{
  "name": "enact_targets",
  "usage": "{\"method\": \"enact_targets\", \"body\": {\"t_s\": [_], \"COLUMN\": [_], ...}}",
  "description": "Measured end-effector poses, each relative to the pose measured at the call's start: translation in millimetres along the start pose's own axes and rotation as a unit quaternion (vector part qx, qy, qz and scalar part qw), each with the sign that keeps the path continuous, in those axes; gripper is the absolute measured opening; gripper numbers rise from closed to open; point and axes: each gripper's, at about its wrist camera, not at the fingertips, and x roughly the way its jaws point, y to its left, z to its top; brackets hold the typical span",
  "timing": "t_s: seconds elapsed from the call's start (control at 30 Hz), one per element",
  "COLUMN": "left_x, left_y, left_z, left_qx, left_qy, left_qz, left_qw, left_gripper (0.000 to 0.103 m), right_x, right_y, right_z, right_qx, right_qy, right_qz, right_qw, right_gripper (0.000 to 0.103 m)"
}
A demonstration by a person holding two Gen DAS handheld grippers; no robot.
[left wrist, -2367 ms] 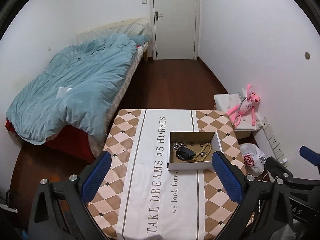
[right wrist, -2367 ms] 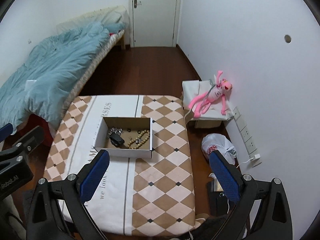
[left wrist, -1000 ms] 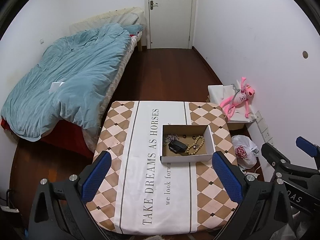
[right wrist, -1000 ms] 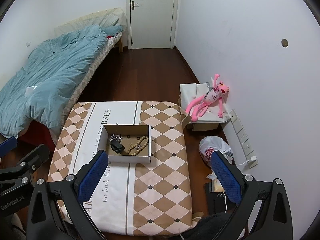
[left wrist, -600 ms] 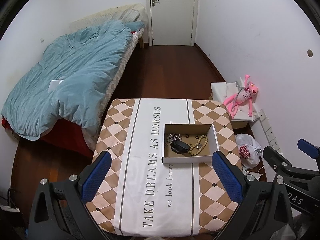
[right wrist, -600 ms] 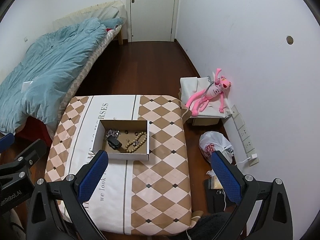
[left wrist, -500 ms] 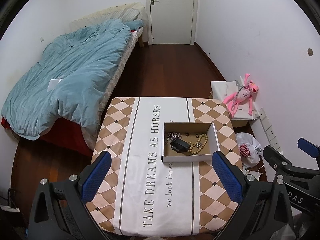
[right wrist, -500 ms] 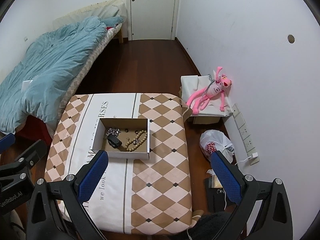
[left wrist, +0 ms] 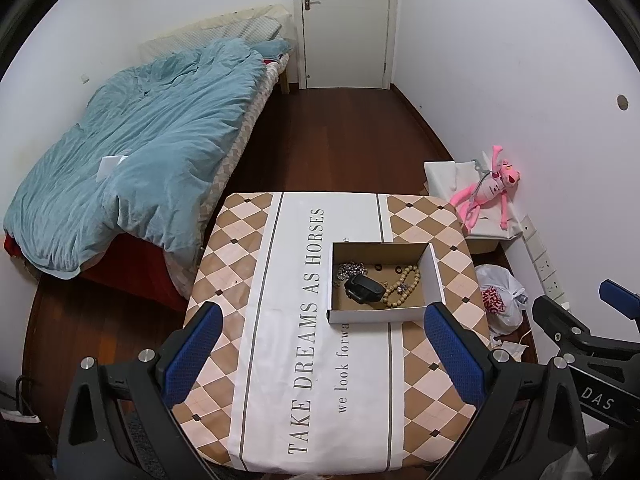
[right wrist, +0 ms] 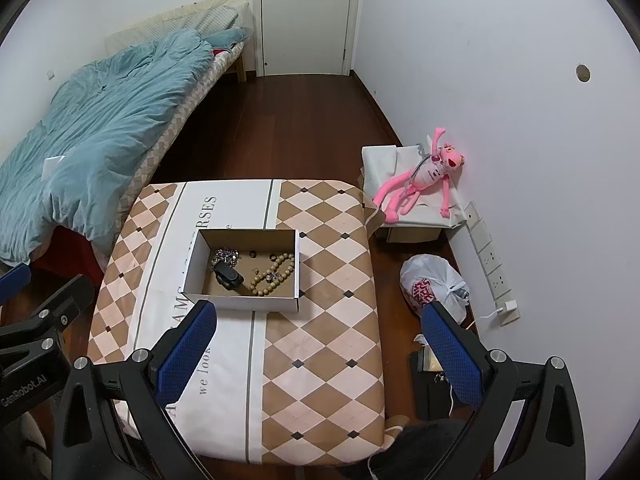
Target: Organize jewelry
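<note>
With the left gripper (left wrist: pixel 322 354) and right gripper (right wrist: pixel 316 350) both spread wide and empty, the shallow white cardboard box (right wrist: pixel 280 303) just ahead holds a tangled tan wooden bead bracelet (right wrist: pixel 275 273), silver chain (right wrist: pixel 226 256) and black watch (right wrist: pixel 228 275), so a grab may snag neighbours.

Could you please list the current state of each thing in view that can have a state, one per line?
Left hand-held gripper: open, holding nothing.
Right hand-held gripper: open, holding nothing.
Cardboard box: open-topped, upright on the table.
Bead bracelet: lying loose inside the box.
Black watch: lying inside the box.
Silver chain: bunched inside the box.
Door: shut.
Plastic bag: tied, on the floor.
</note>
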Motion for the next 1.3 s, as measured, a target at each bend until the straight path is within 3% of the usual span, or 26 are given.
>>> {"method": "enact_targets", "body": {"t_s": [1.3], "left_x": [-4.4], "left_y": [0.0], "left_z": [-1.4], "left_qx": [0.007], "left_qy": [-0.012], "left_qz": [0.001], "left_qw": [0.9999], "left_gripper": [0.103], "right_x": [-4.0], "right_y": [-0.1], "right_z": [-0.4], "right_qx": [0.012], "right_qy": [-0.002], "right_qz": [0.000], "right_qw": [1.000], "right_gripper": [0.103]}}
